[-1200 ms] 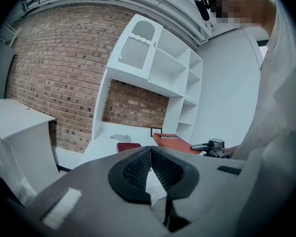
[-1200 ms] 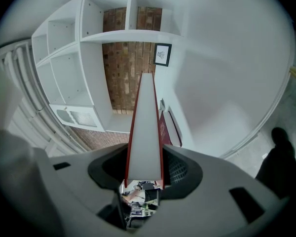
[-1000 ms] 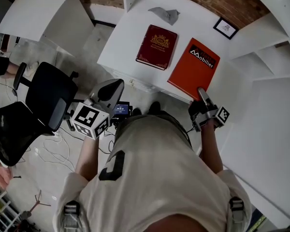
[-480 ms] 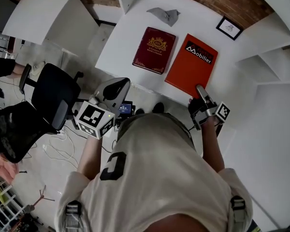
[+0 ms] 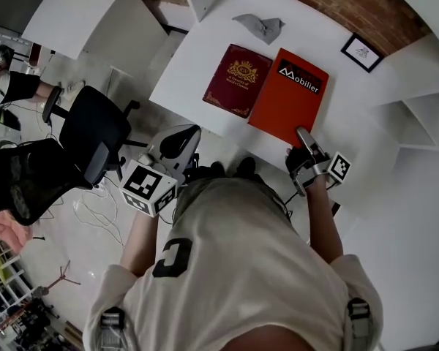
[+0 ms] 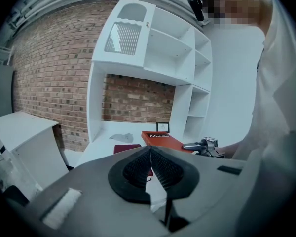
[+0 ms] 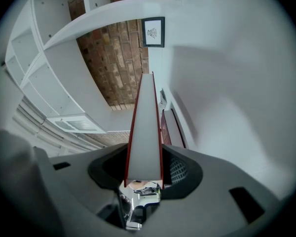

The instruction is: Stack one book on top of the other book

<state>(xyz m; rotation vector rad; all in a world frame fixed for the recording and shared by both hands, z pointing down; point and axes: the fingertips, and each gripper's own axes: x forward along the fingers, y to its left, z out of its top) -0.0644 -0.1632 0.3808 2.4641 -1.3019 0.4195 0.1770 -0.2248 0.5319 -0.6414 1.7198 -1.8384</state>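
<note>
Has carried the flat orange hardcover book [image 5: 289, 93] leftward over the white worktop [image 5: 197, 57], up against the dark red gold-crested book [image 5: 238, 79], apart from it a second ago; stacking probably close. Pinches its near edge in the right gripper [image 5: 301, 133] jaws. Holds left gripper [image 6: 150, 149] jaws pressed together, empty, near left. Hard to tell whether overlapping or only touching.
</note>
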